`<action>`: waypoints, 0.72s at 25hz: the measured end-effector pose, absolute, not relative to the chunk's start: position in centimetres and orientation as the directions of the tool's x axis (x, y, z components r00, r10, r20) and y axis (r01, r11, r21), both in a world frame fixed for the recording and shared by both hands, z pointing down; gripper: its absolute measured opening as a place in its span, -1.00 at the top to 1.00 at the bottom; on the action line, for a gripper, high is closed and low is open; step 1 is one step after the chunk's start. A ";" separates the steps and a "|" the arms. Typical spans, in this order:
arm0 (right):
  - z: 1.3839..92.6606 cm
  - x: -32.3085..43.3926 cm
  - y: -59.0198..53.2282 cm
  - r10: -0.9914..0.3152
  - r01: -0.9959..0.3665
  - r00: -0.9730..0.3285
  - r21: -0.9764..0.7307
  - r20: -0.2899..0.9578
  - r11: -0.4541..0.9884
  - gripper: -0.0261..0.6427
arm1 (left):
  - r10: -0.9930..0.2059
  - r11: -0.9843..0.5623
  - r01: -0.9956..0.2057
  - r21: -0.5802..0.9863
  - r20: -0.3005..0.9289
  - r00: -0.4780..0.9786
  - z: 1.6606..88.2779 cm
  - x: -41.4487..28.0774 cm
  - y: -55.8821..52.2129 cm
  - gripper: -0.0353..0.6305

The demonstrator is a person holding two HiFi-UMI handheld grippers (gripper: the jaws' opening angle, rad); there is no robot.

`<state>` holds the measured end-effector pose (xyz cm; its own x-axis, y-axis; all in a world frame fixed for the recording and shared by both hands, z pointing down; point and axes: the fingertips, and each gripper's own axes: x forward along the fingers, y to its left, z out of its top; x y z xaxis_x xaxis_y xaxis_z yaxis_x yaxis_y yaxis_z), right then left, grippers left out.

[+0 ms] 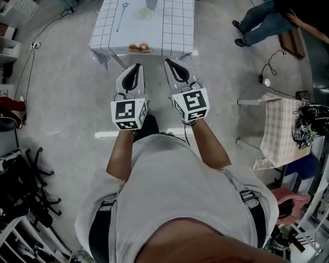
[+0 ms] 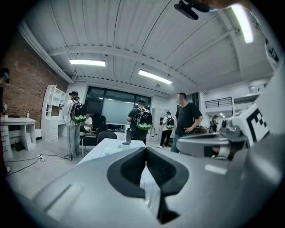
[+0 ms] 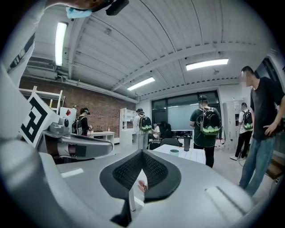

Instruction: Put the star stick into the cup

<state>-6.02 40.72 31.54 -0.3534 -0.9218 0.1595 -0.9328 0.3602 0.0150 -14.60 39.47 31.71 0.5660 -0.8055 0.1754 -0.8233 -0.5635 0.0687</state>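
Step in hand: approach, before any pick. The left gripper (image 1: 134,69) and right gripper (image 1: 172,64) hang side by side short of the white grid-patterned table (image 1: 177,25), each with jaws closed together on nothing. The thin blue star-tipped stick (image 1: 121,16) lies on the table's left part, near the low pale cup (image 1: 143,14). The next move likely calls for advancing, opening one gripper, and straddling the stick.

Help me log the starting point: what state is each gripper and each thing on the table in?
left gripper: shut, empty.
right gripper: shut, empty.
star stick: lying flat on the table, outside the cup.
cup: upright, no stick in it.
bottle: upright.
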 end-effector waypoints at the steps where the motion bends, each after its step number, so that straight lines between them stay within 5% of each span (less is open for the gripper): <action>1: 31.6 -6.5 39.1 -0.922 -0.934 -0.351 0.010 0.165 0.357 0.93 | -0.800 -0.569 -0.819 0.066 0.185 0.571 31.8 -15.0 37.7 0.88; 18: 34.1 -9.8 20.6 -0.904 -0.936 -0.346 -0.025 0.251 0.351 0.93 | -0.725 -0.606 -0.795 0.009 0.406 0.557 36.6 -19.7 18.3 0.88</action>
<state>-9.83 20.64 34.08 -0.3455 -0.9043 0.2507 -0.9362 0.3506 -0.0254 -19.74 18.28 36.57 0.5570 -0.7247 0.4055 -0.7952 -0.6063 0.0089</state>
